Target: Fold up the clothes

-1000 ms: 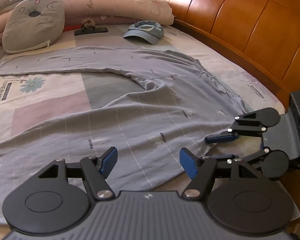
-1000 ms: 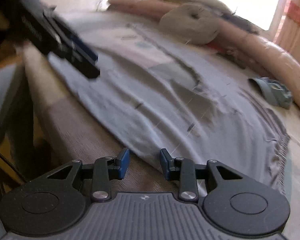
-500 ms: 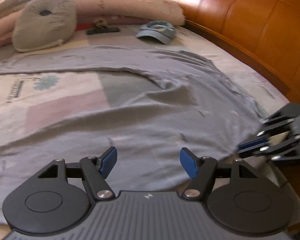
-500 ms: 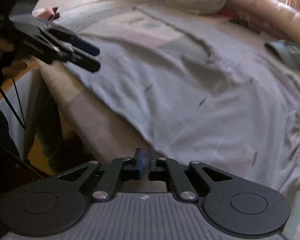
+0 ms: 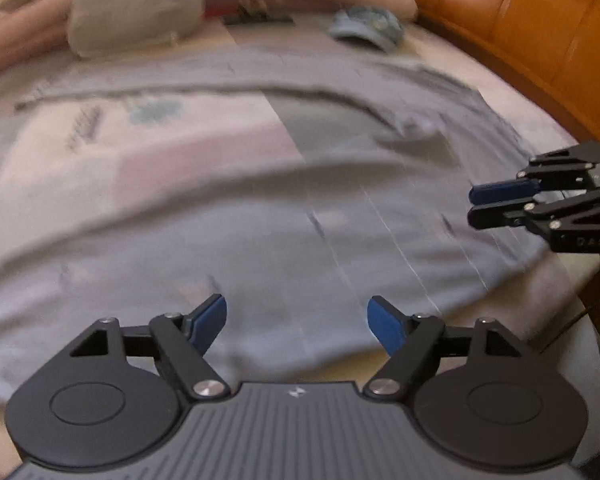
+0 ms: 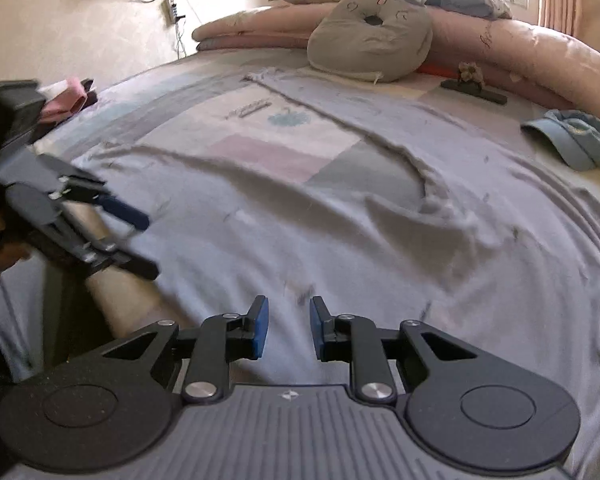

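Grey-lilac trousers [image 6: 380, 248] with thin pale lines and small dark marks. Bedsheet [image 6: 284, 152] in pale pink, grey and cream patches, teal flower print. Grey-beige cushion [image 6: 372, 44]. Light blue cap [image 6: 576, 144]. Pink bolster [image 6: 540, 56]. Orange-brown wooden headboard [image 5: 540, 32]. Black grippers, blue pads [image 6: 260, 328]. Pink folded cloth [image 6: 66, 100] at bed's edge.

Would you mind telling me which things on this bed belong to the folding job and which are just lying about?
For the job:
- grey trousers, spread flat
- left gripper, open
- right gripper, open, nothing between its pads

Just lying about:
- blue cap
- grey cushion
- pink bolster
- black clip
- pink cloth at the far edge
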Available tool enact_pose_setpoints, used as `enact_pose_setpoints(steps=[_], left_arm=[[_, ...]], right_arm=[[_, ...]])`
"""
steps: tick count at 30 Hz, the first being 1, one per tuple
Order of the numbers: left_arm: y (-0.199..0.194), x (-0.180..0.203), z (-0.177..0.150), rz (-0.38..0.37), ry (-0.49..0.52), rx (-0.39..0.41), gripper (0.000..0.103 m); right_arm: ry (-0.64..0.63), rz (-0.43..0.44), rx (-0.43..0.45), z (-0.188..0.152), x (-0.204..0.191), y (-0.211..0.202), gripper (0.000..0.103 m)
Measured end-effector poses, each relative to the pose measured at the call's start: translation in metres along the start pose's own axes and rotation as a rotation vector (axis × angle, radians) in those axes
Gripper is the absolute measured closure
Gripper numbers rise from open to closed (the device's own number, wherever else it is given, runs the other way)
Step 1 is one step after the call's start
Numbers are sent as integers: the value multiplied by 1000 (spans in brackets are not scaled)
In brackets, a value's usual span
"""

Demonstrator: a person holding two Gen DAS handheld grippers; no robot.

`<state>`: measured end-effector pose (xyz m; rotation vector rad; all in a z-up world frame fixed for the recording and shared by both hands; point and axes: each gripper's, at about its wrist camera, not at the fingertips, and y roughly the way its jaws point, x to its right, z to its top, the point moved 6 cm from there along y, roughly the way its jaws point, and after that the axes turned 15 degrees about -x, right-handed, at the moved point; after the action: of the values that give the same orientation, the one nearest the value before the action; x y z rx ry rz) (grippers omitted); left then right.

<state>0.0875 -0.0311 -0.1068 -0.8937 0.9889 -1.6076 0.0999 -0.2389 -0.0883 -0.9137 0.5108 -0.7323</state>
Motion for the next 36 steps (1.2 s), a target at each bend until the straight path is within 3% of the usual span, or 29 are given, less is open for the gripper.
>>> enact_pose_setpoints(steps=[4,9,13,15,16,17,18,19,22,24,27,29,30,34,36], left_arm=[[7,-28,23,72,-41,42,24],[31,-43,12,50,-81,-31,25],[26,-41,-4,25,-68,-15,22],[25,-41,-6,23,-64,-12,22],[25,-41,-7,22,-62,-10,21],[25,-41,-7,22,-63,-8,20],[25,-41,-7,21,-63,-6,19],[26,-40,-6,25,-60,-9,19],[28,-37,-5,37,-48,-16,17],[26,-36,-5,30,-42,-30,17],[20,-35,-4,7,-21,-34,17],[15,-41,1,36,-20,0,17],[14,-44,3,55,-23,15,17],[20,-57,-1,79,-72,3,17],[23,-62,-5,82,-96,-8,16]], right_arm=[[-58,-69,39,50,4,20,77],[-179,-107,12,101,16,62,75],[-335,-76,-65,104,14,92,53],[-406,-57,-86,101,12,101,53],[-418,-42,-86,101,12,101,55],[-420,-23,-96,102,11,100,65],[-423,-5,-107,102,11,99,78],[-435,-3,-111,102,10,99,99],[-355,-81,-47,110,18,97,98],[-226,-107,-3,118,30,95,97],[-138,-120,31,119,36,82,89],[-100,-99,61,115,32,65,76],[-81,-90,67,111,29,56,74],[3,-97,34,85,21,37,50],[62,-107,-2,64,23,39,45]])
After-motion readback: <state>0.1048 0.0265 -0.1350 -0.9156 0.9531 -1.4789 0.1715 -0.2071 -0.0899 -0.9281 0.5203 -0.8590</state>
